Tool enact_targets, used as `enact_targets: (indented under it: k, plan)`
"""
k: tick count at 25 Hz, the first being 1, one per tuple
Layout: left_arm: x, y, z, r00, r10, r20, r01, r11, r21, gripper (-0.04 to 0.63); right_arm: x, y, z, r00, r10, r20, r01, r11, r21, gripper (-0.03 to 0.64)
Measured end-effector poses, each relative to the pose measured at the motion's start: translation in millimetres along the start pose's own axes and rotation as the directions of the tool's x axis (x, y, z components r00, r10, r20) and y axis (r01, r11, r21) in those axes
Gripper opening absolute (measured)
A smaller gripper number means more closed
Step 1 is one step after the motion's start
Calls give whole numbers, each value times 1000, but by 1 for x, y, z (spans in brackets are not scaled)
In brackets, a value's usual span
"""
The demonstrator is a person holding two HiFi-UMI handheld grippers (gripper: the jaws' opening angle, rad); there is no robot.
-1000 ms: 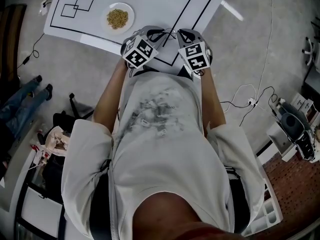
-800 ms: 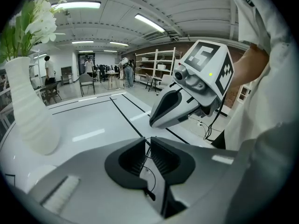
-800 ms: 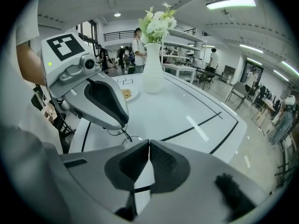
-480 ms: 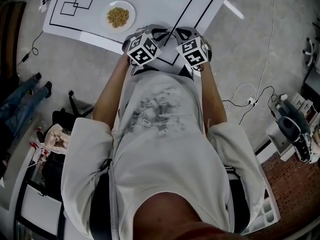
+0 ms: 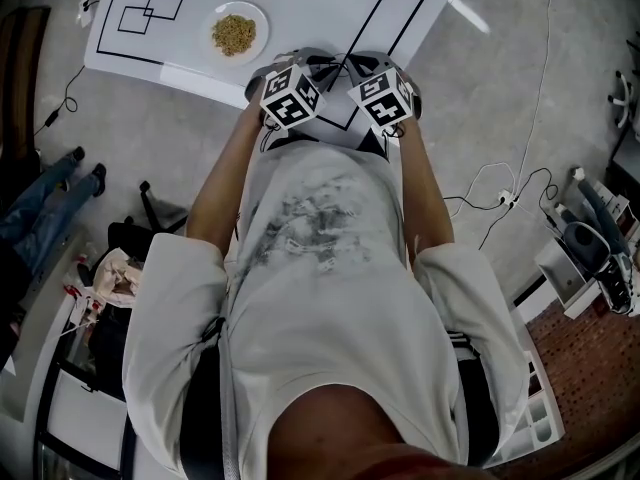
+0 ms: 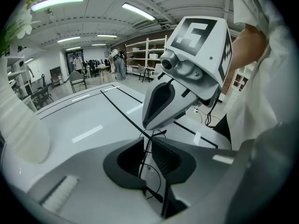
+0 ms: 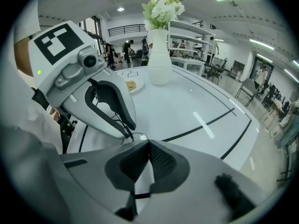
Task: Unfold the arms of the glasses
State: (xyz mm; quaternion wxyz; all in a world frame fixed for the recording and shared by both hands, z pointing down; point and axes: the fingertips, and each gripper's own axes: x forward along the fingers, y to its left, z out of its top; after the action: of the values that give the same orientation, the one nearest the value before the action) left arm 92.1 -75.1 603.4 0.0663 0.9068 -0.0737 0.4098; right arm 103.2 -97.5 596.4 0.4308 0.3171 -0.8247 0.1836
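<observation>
Seen from above: a white worktop (image 5: pixel 200 53) marked with black lines and two overlapping squares, on a grey floor (image 5: pixel 150 138) with cables trailing off the worktop's right side

Pressed up to the worktop's near edge: a person in a pale, stained shirt (image 5: pixel 320 268), both forearms reaching forward over that edge

Over the worktop's near strip, side by side and nearly touching: the left hand-held gripper (image 6: pixel 148 143) and the right hand-held gripper (image 7: pixel 148 148), each with its black-and-white marker cube uppermost, tips angled in toward each other and down at the worktop

Left hand-held gripper clenched, ribbed pads almost together, with a thin black wire of the glasses (image 6: pixel 155 195) running up between them

Right hand-held gripper clenched too, pads meeting at the tip, a loop of the same thin wire showing right at that tip; pinching the glasses there, as far as can be made out

Glasses: slight, black, wire-framed, spanning the short gap between the two tips, above the worktop's near strip; impossible to tell how far the arms are opened

Toward the worktop's far edge: a white vase (image 7: pixel 160 55) of white flowers, upright

On the worktop between that far edge and the hands, left of its long black line: a small white plate (image 5: pixel 222 13) with a heap of yellowish bits in the middle
</observation>
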Motion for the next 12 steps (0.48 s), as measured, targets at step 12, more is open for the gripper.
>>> enact_targets:
  k: [12]
  plan:
    - [3,2,-4,1000,-5,-2,5,1000,-8,55,5,-1,-3,1000,3,0,-3,1000,3,17]
